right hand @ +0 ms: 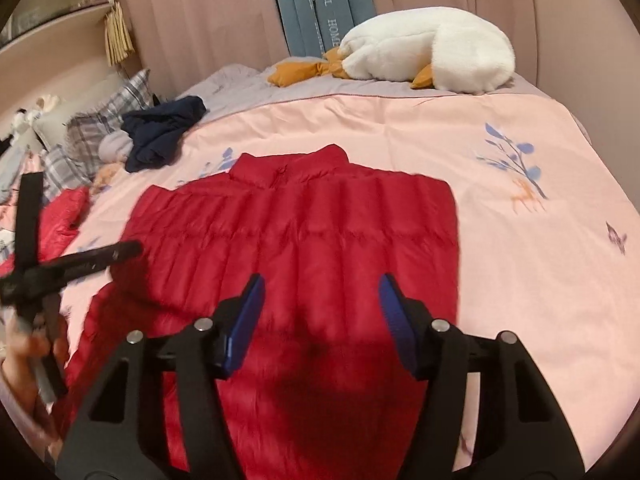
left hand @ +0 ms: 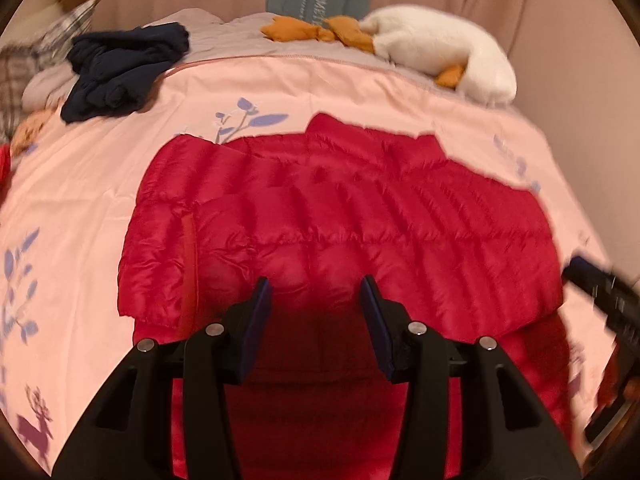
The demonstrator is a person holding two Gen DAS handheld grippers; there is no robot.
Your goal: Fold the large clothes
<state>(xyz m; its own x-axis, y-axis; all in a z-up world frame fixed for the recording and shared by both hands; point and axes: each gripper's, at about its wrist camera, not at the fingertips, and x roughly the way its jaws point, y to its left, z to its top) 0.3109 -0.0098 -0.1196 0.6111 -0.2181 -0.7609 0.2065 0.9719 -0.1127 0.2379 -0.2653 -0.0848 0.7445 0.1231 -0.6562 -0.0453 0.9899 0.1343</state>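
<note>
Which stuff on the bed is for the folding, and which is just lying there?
For the folding:
red puffer jacket
left gripper, open
right gripper, open

Just lying about:
dark blue clothes
white plush goose
plaid pillows

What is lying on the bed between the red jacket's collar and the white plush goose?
In both wrist views, only bare pink quilt and a strip of grey sheet lie between the red jacket and the white plush goose.

Count: 1 red quilted jacket on 1 bed. 1 dark navy garment, 1 white plush goose, at least 2 plaid pillows. 2 hand-held grippers: left hand-held gripper, right hand-held gripper. 1 more bit of red fabric at left edge.
</note>
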